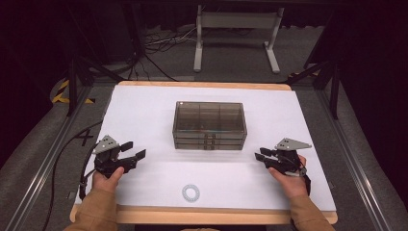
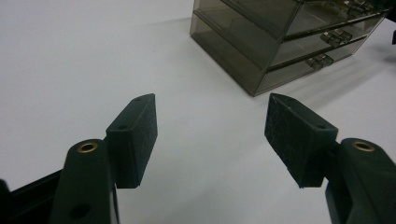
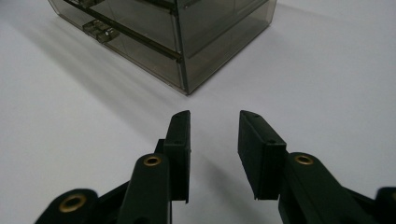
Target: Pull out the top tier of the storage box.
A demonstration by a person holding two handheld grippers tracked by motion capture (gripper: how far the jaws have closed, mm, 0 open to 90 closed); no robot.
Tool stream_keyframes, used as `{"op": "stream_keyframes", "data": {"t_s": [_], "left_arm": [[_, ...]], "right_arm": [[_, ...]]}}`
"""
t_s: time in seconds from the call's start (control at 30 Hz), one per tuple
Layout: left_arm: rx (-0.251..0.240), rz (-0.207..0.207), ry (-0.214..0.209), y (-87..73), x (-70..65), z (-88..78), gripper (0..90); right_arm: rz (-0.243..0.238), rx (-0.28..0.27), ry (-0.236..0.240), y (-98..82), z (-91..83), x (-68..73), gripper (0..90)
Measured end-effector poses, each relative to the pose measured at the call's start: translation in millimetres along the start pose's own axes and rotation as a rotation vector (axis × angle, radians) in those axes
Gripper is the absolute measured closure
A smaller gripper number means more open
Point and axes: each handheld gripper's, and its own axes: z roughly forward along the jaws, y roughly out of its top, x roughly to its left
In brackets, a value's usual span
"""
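While the smoked drawer box [image 1: 210,126] is set mid-counter [image 1: 144,110], the left hand-held gripper [image 1: 133,150] and right hand-held gripper [image 1: 260,154] are held flanking it, jaws spread, nothing pinched.

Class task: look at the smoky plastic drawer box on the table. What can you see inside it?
The drawer box has tinted see-through walls. From the high view, dividers split its top layer into three compartments, with a few small coloured bits faintly visible. The dark tint hides what they are and what the lower drawers hold.
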Motion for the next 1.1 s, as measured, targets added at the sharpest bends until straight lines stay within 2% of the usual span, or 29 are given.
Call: {"op": "stream_keyframes", "data": {"t_s": [0.1,0.37,0.67,1.1], "left_arm": [[0.015,-0.015,0.003,-0.1,1.7,1.9,36.3],[0.019,-0.009,0.037,0.4,-0.8,3.8,37.1],[0.014,0.012,0.032,0.8,-4.7,3.2,37.1],[0.029,0.03,0.035,0.5,-7.1,5.0,37.1]], "right_arm": [[-0.002,0.006,0.002,-0.5,0.3,1.2,65.6],[0.009,0.007,-0.001,-2.4,-2.4,-0.3,66.9],[0.005,-0.014,-0.003,0.5,-8.0,3.2,67.7],[-0.058,-0.023,0.054,16.1,-2.0,30.4,65.7]]}}
